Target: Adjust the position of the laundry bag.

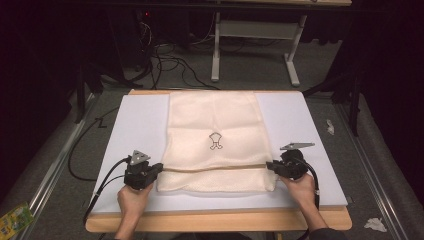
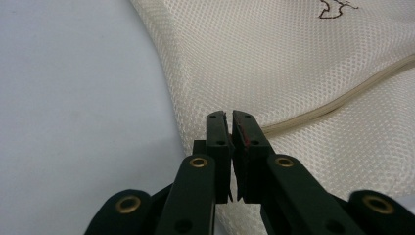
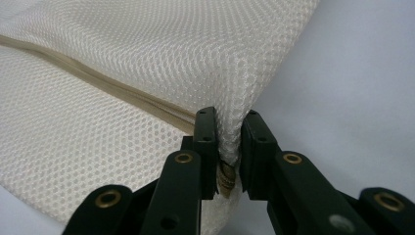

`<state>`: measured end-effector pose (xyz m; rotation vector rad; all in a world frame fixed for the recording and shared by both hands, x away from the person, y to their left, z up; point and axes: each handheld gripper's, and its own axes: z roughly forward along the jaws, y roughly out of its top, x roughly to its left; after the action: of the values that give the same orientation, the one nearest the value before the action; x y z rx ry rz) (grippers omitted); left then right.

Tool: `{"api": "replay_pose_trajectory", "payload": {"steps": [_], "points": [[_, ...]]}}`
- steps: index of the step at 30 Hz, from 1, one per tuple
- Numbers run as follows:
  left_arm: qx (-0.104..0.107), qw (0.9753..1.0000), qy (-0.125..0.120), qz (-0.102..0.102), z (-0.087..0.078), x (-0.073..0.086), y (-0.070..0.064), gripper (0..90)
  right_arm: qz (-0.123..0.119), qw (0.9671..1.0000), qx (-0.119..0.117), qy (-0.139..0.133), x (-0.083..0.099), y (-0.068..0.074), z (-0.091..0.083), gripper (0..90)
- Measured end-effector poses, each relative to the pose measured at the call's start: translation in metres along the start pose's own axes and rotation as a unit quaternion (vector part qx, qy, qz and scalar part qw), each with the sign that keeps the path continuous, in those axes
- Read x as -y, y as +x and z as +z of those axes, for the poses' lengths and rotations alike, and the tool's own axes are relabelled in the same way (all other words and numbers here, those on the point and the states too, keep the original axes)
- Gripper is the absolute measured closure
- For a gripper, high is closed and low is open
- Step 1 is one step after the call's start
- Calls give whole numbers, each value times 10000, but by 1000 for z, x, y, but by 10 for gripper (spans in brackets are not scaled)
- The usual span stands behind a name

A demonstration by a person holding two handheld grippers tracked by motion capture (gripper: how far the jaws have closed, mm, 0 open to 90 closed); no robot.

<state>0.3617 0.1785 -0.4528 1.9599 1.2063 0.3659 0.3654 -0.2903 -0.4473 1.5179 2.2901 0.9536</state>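
A cream mesh cloth (image 1: 214,125) with a small dark emblem (image 1: 215,141) lies flat on the white board (image 1: 135,125). Its near part is folded over, and a tan hem (image 1: 215,168) runs across at the fold. My left gripper (image 1: 158,168) is at the cloth's left edge by the hem. Its jaws are pressed nearly together on the mesh (image 2: 293,63), with the gripper (image 2: 230,118) seen from behind. My right gripper (image 1: 270,165) is shut on the right edge. There the mesh (image 3: 147,54) bunches up between the jaws of the gripper (image 3: 228,117), with the hem (image 3: 98,83) leading in.
The white board rests on a wooden table (image 1: 215,221) whose front edge is near the person's hands. Bare board lies left and right of the cloth. Cables (image 1: 170,62) and a table frame (image 1: 255,30) are on the floor beyond; scraps of litter (image 1: 376,224) lie at the right.
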Motion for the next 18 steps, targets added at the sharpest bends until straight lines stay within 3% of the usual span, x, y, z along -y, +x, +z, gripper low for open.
{"api": "replay_pose_trajectory", "payload": {"steps": [4, 7, 11, 18], "points": [[56, 10000, 14, 53, 1, 0, -1, 809, 47, 10000, 23, 6, 4, -2, 2, 721], [65, 9999, -107, 80, -1, -1, -2, 756, 55, 10000, 65, -36, 5, -2, 1, 648], [68, 9995, -278, 158, -6, -3, -3, 677, 37, 9995, 151, -264, 5, -2, -5, 554], [85, 9980, -586, 218, -16, -7, -2, 619, 15, 9978, 162, -637, 5, -1, -17, 539]]}}
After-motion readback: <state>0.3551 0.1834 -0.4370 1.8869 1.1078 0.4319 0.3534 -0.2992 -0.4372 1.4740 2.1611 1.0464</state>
